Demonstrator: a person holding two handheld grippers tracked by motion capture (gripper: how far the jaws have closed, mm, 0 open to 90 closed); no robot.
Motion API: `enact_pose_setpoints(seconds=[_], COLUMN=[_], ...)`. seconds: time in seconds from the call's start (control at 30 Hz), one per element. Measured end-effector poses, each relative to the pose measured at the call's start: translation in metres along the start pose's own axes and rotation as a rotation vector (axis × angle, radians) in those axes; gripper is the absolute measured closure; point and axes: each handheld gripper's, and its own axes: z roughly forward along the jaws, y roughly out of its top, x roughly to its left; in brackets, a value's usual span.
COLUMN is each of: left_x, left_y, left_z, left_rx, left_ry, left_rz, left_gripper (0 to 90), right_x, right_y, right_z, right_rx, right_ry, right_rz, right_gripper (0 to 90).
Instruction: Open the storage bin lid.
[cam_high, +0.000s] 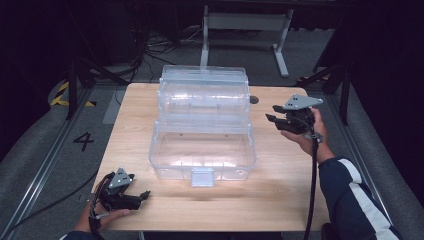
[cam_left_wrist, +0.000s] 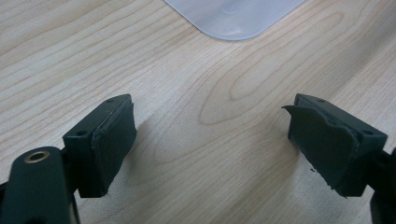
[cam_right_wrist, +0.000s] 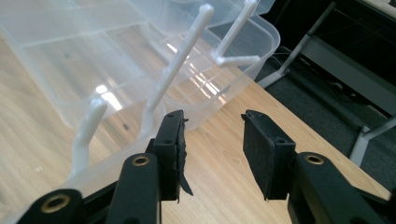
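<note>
1. The left gripper (cam_high: 142, 195) lies low over the table (cam_high: 280, 195) near its front left corner, jaws spread, gripping nothing.
2. The right gripper (cam_high: 272, 116) is held raised at the right edge, jaws spread and empty.
3. The clear plastic box (cam_high: 202, 145), unfolded in tiers, stands between them, just left of the right gripper's jaws and ahead of the left's.
4. A "4" (cam_high: 83, 141) marks the floor.

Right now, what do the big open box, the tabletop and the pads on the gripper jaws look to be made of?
Storage box: clear, glossy plastic; the table shows through its walls and light glints off them. Tabletop: light wood or wood-look laminate, matt, with printed or real grain lines. Pads of the left hand-held gripper: probably black rubber or foam, dull, with torn, ragged edges.
</note>
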Motion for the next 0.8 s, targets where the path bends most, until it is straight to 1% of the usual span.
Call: enact_pose_setpoints(seconds=[0.17,0.3,0.47,0.5,0.6,0.63,0.67,0.7,0.73,0.77,0.8], left_x=[0.000,0.000,-0.001,-0.001,-0.001,-0.001,-0.001,-0.001,-0.001,-0.001,-0.001], left_y=[0.000,0.000,0.000,0.000,0.000,0.000,0.000,0.000,0.000,0.000,0.000], left_z=[0.000,0.000,0.000,0.000,0.000,0.000,0.001,0.001,0.001,0.001,0.001], left_rx=[0.000,0.000,0.000,0.000,-0.001,-0.001,-0.004,-0.004,-0.004,-0.005,-0.005], left_ry=[-0.003,-0.005,-0.005,-0.005,-0.004,-0.004,-0.003,-0.003,-0.003,0.005,0.007], left_rz=[-0.003,-0.006,-0.006,-0.006,-0.008,-0.008,-0.011,-0.011,-0.009,-0.011,-0.013], left_gripper=[15.6,15.6,15.6,15.6,15.6,15.6,15.6,15.5,15.5,15.5,15.5], right_x=[0.006,0.010,0.016,0.016,0.019,0.020,0.023,0.023,0.023,0.024,0.026], right_y=[-0.009,-0.017,-0.030,-0.030,-0.039,-0.041,-0.045,-0.045,-0.047,-0.050,-0.054], right_z=[-0.003,-0.005,-0.008,-0.008,-0.008,-0.008,-0.009,-0.009,-0.009,-0.009,-0.009], right_rx=[0.021,0.028,0.052,0.052,0.068,0.075,0.091,0.091,0.092,0.107,0.112], right_ry=[-0.006,-0.003,-0.004,-0.004,0.004,0.003,-0.009,-0.009,-0.008,0.002,-0.007], right_rz=[-0.018,-0.018,-0.026,-0.026,-0.020,-0.020,-0.029,-0.029,-0.029,-0.022,-0.021], right_gripper=[57.3,55.3,51.6,51.6,47.9,47.0,45.2,45.2,44.5,43.1,42.4])
